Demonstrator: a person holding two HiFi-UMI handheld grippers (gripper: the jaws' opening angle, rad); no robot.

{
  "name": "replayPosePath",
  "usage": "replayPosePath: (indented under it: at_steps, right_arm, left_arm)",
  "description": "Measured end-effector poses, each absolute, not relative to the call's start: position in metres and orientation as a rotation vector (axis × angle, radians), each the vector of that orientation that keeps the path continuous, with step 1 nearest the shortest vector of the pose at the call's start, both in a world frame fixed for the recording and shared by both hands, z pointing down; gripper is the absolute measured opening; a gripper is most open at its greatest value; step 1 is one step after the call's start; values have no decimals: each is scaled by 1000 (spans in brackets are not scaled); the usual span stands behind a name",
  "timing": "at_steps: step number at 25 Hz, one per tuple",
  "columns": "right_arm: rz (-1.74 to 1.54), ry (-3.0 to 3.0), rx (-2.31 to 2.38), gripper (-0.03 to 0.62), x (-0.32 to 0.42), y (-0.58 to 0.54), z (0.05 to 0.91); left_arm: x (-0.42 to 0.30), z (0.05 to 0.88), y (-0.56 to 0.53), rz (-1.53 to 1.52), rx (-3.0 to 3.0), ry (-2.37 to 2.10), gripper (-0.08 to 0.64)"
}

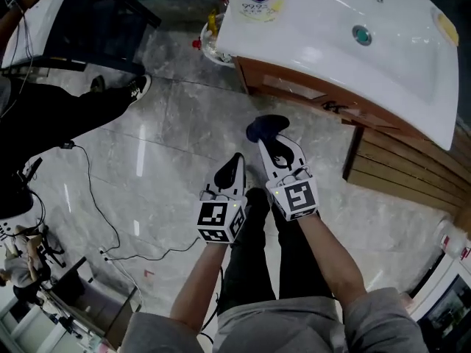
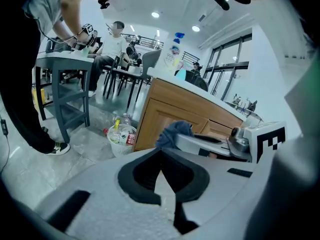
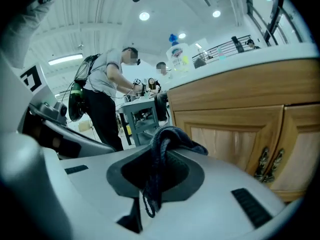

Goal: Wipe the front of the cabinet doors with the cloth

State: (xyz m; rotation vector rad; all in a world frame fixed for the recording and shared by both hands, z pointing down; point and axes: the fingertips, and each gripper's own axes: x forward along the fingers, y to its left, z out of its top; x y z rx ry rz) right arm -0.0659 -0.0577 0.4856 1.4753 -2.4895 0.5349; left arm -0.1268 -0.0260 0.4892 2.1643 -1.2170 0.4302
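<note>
Soft, light dark-blue cloth hangs limp, pinched by a fold between closed fingers of the right gripper; left gripper fingers meet, empty.

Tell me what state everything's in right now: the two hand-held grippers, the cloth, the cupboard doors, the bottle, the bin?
Cabinet doors: closed.
Left hand-held gripper: jaws shut, empty.
Right hand-held gripper: shut on the cloth.
Cloth: bunched, dangling from the jaws, not against the doors.
Bottle: upright on the countertop.
Waste basket: standing, holds bottles and litter.
</note>
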Motion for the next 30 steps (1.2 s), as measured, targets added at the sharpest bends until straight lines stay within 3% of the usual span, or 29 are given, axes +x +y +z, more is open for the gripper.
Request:
replayPosePath:
  at_steps: [18,30]
  right_arm:
    - [438,-2453,1758,46,17,-17,252]
    - [397,-2385,1956,46,54,21,154]
  left_arm:
    - [-51,260,-16,363,2418,-1085,8]
    - [-15,152,0,303,2591,-976,8]
